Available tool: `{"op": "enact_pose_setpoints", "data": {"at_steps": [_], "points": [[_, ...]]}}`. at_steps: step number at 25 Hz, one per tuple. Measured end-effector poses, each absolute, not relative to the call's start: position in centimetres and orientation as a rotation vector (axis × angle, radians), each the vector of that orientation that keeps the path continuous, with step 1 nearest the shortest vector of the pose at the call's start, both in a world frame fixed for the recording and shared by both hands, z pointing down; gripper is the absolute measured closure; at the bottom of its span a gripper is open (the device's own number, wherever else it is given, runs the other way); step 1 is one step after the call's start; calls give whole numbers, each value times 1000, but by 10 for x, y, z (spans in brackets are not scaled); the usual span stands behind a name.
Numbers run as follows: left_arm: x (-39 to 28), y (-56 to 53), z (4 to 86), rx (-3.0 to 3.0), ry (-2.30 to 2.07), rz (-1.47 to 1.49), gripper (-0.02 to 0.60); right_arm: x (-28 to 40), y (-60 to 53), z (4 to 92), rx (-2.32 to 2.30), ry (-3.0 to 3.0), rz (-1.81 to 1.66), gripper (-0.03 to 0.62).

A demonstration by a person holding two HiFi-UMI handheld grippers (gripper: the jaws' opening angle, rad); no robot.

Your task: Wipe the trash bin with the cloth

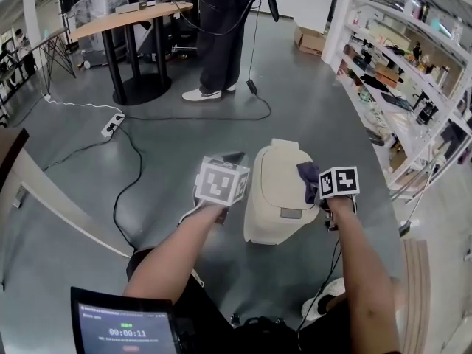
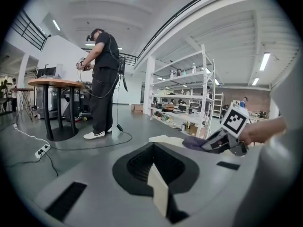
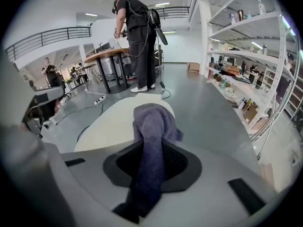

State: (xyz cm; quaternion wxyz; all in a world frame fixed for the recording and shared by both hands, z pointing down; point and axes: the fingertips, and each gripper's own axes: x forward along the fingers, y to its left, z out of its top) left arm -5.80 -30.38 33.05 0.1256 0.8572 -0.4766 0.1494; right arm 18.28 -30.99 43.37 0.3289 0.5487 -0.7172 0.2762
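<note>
The jaws of the right gripper [image 3: 142, 197] are clamped on a purple-grey terry cloth [image 3: 154, 126]. Its free end bunches up ahead of them and lies against the right side of the cream plastic trash bin [image 1: 279, 190], up by its domed lid. The jaws of the left gripper [image 2: 160, 193] are closed on a thin cream edge that appears to be the bin's left rim. In the head view this gripper sits against the bin's upper left side. The bin stands upright on the grey concrete floor [image 1: 147, 146], out in the open, with white metal shelving [image 1: 413, 87] along the floor's right edge. Towards the far edge a person [image 1: 221, 35] in dark trousers stands beside a round wooden-topped desk [image 1: 133, 17]. A white power strip [image 1: 112, 125] lies on the floor to the left.
</note>
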Motion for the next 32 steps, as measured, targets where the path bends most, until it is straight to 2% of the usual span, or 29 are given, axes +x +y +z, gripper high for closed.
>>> {"op": "enact_pose_setpoints", "data": {"at_steps": [9, 22, 32], "points": [[-51, -295, 328, 2522, -1383, 443, 581, 198, -303, 429, 1523, -1810, 645, 508], [-59, -287, 327, 2529, -1388, 438, 581, 29, -255, 406, 1248, -2149, 547, 508], [-62, -286, 328, 2529, -1380, 424, 581, 12, -242, 433, 1192, -2078, 455, 508]]}}
